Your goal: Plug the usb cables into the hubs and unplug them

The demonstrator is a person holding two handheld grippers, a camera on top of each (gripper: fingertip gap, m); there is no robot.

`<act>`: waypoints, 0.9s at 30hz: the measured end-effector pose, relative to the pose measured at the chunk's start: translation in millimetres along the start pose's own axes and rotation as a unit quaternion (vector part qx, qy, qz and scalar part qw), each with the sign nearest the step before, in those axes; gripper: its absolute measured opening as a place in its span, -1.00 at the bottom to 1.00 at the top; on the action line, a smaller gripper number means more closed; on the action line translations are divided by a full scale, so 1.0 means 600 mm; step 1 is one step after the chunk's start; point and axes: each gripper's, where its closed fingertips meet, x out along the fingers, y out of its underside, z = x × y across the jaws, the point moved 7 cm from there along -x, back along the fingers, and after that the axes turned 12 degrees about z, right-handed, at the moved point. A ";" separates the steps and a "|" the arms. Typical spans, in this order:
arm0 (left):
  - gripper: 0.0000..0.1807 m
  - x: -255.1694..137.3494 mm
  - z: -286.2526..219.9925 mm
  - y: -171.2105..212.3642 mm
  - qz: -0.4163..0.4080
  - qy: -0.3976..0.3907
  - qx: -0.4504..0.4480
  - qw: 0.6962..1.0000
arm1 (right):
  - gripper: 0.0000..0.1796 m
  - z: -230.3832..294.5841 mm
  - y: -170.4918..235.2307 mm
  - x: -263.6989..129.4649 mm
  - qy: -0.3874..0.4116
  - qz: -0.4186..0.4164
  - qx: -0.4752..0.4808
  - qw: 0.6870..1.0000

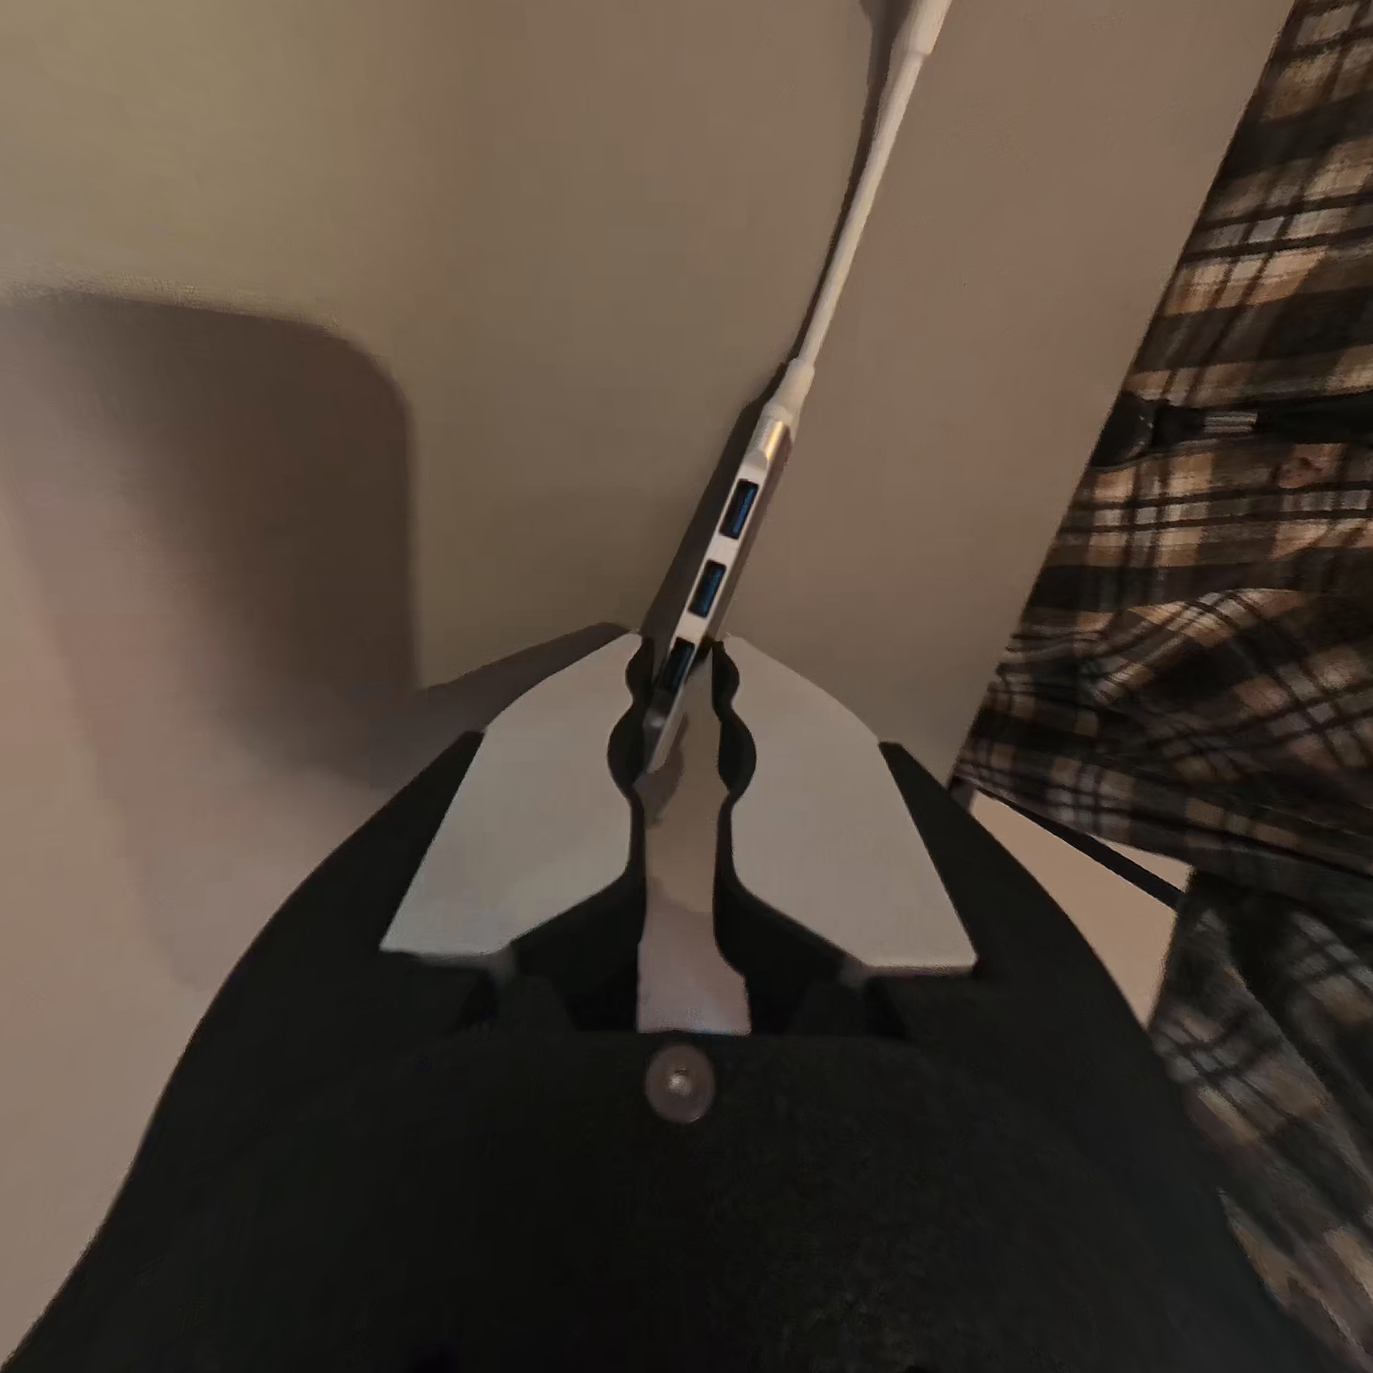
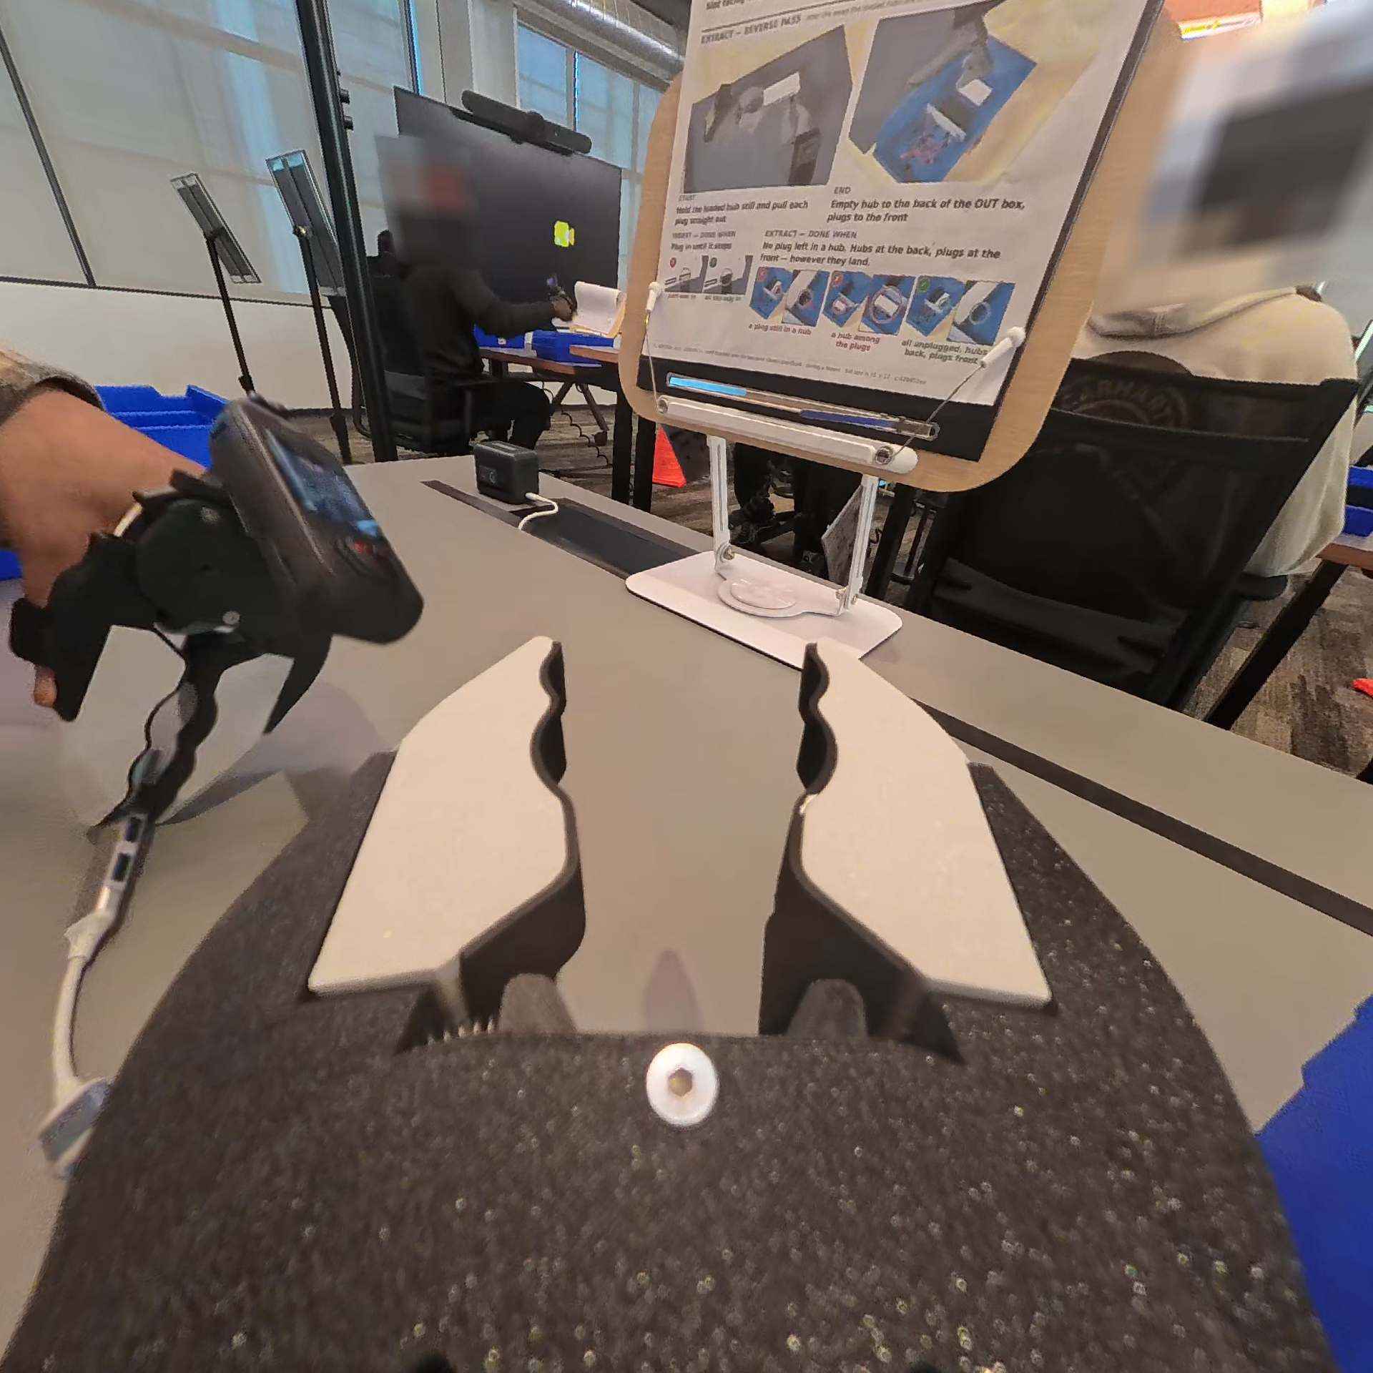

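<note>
- The left gripper is clamped on one end of a slim silver USB hub, its wavy black inner edges pressed against the hub's two flat faces.
- The hub is a thin aluminium bar with rounded corners, held edge-on to the left wrist camera and lifted off the grey table.
- Three blue-tongued USB-A ports show along the hub's narrow side; the nearest one sits between the fingertips, the other two are clear of them, and all three look unoccupied.
- From the hub's far end a white strain relief leads into a short white cable, which runs out of the top of the left wrist view.
- In the right wrist view the cable hangs down from the hub and ends in a silver plug, blurred at the left edge of the picture.
- A plaid-sleeved arm fills the right side of the left wrist view.
- The right gripper stands wide open with nothing between its grey-faced fingers, held above the table.
- Beyond it, a white stand on the table holds a wooden board with a printed instruction sheet.
- A small black box with a white lead sits farther back on the table.
</note>
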 end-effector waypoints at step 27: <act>-0.30 -0.066 -0.165 0.750 -0.485 -0.418 -0.463 0.614 | -0.33 0.039 0.030 0.039 -0.010 0.059 -0.025 0.998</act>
